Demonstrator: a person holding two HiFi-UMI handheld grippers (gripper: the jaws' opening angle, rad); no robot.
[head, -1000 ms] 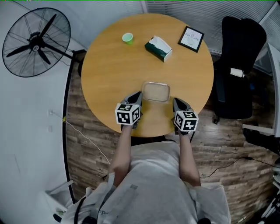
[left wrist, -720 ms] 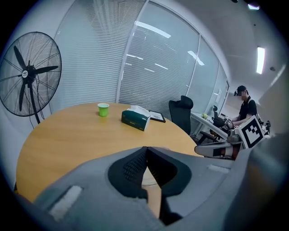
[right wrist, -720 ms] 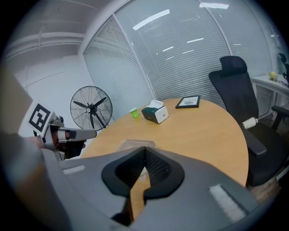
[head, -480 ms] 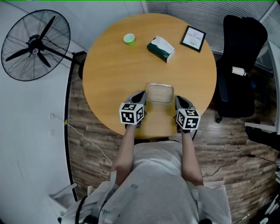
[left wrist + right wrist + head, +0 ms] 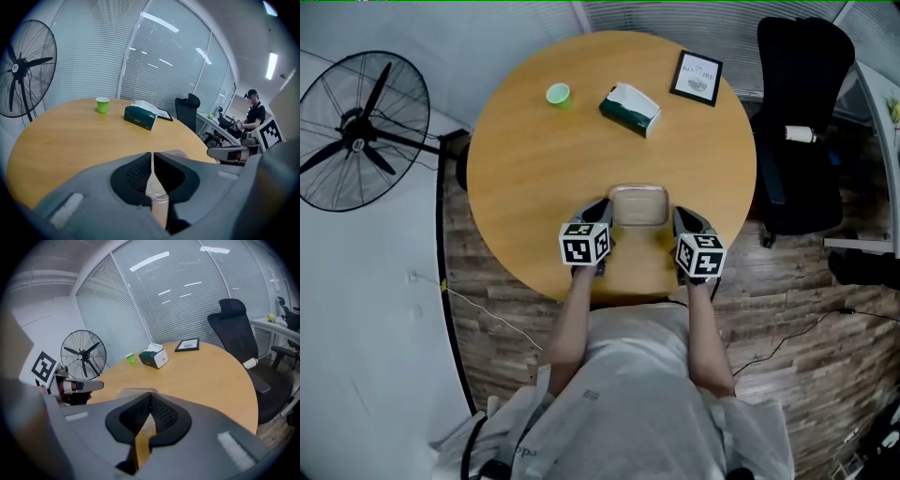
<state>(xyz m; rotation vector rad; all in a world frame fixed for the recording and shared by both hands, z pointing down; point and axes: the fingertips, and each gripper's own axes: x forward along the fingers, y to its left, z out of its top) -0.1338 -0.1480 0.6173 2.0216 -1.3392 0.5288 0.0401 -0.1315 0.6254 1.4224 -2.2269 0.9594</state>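
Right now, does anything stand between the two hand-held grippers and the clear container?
Nothing visible does. The left hand-held gripper is shut on the left rim of the clear container, and the right hand-held gripper is at its right edge. The tissue box lies far behind.

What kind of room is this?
Most likely an office meeting room: a round wooden table, a black swivel chair beside it, and glass walls with blinds. More desks show beyond the glass in the left gripper view.

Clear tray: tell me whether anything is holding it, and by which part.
Both grippers hold the clear tray: the left gripper pinches its left rim, the right gripper its right rim.
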